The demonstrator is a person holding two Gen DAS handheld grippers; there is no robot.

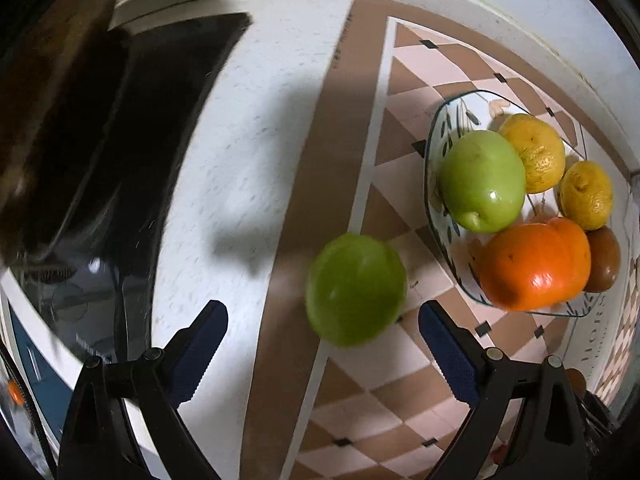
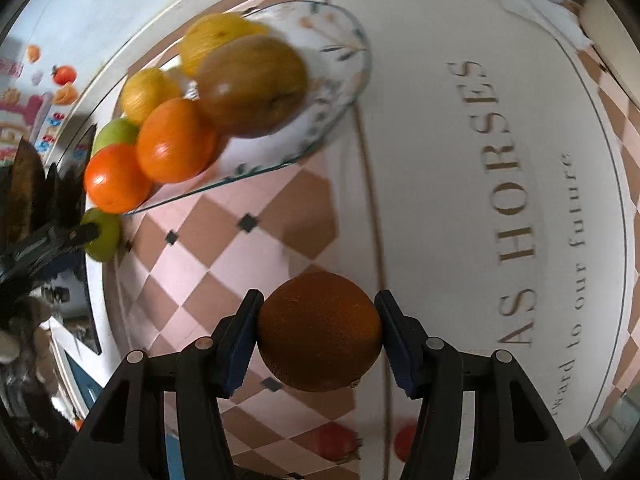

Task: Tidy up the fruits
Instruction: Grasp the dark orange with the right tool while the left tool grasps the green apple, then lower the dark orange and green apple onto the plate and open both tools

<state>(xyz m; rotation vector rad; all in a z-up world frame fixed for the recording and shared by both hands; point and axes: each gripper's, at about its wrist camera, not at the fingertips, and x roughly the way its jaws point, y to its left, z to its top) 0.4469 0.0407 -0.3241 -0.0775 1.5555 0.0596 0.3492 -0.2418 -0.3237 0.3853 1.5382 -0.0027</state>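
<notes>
A glass fruit plate (image 1: 436, 216) on the patterned tablecloth holds a green apple (image 1: 482, 180), two yellow citrus fruits (image 1: 536, 152), an orange fruit (image 1: 536, 264) and a brown kiwi (image 1: 604, 260). A second green apple (image 1: 354, 288) lies on the cloth left of the plate, just ahead of my open left gripper (image 1: 324, 344). My right gripper (image 2: 320, 332) is shut on a dark orange (image 2: 320, 330), held above the cloth, below the plate (image 2: 344, 92) in the right wrist view. The loose apple (image 2: 102, 236) and the left gripper's fingers (image 2: 76, 234) show at that view's left.
A dark screen-like slab (image 1: 132, 140) lies on the white table at the left. The tablecloth has a checkered part (image 2: 248, 220) and a white part with lettering (image 2: 516, 200). Red blurred objects (image 2: 332, 440) lie near the bottom edge.
</notes>
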